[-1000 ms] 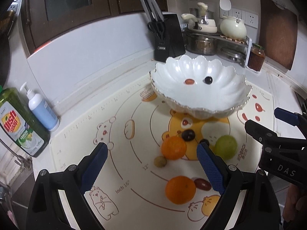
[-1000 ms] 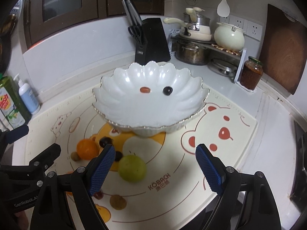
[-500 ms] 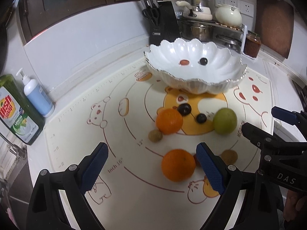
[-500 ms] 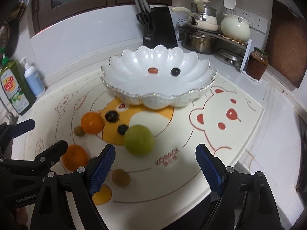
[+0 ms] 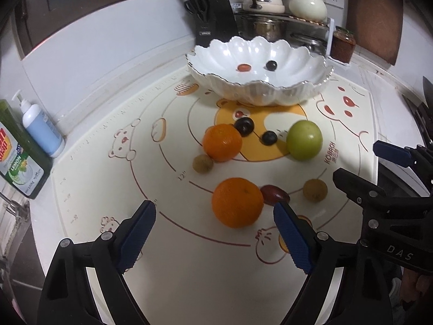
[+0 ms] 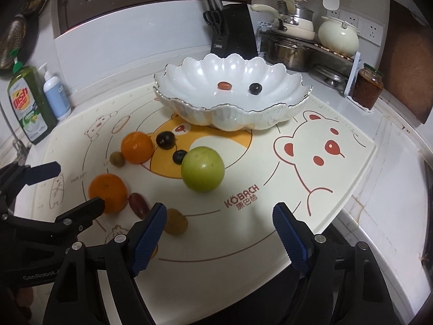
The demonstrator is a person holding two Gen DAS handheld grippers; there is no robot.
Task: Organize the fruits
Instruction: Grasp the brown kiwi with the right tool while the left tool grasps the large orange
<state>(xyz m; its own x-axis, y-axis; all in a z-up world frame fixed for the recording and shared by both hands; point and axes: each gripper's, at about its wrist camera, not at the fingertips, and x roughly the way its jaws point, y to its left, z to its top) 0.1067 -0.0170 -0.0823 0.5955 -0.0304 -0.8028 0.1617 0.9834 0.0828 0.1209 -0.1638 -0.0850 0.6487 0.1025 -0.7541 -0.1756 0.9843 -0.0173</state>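
Observation:
A white scalloped bowl (image 5: 257,96) holds one red date (image 5: 244,67) and one dark grape (image 5: 271,65). On the bear mat (image 6: 338,189) lie two oranges (image 5: 222,142) (image 5: 237,201), a green fruit (image 6: 203,169), two dark grapes, two brown longans and a red date (image 5: 274,195). My left gripper (image 5: 213,207) hovers just short of the near orange; its jaws are closing and its pads touch nothing. My right gripper (image 6: 219,208) points at the green fruit from a short way back. Its jaws are closing too, with nothing between them.
A dish soap bottle (image 5: 16,162) and a pump bottle (image 5: 40,130) stand at the left. A knife block (image 6: 235,29), pots on a rack (image 6: 292,51), a jar (image 6: 368,86) and a cutting board (image 6: 408,62) line the back and right. The counter edge runs near right.
Both grippers have sunk toward the mat and tilted down, so the fruits look larger and sit higher in view. The jaws of each have narrowed a little.

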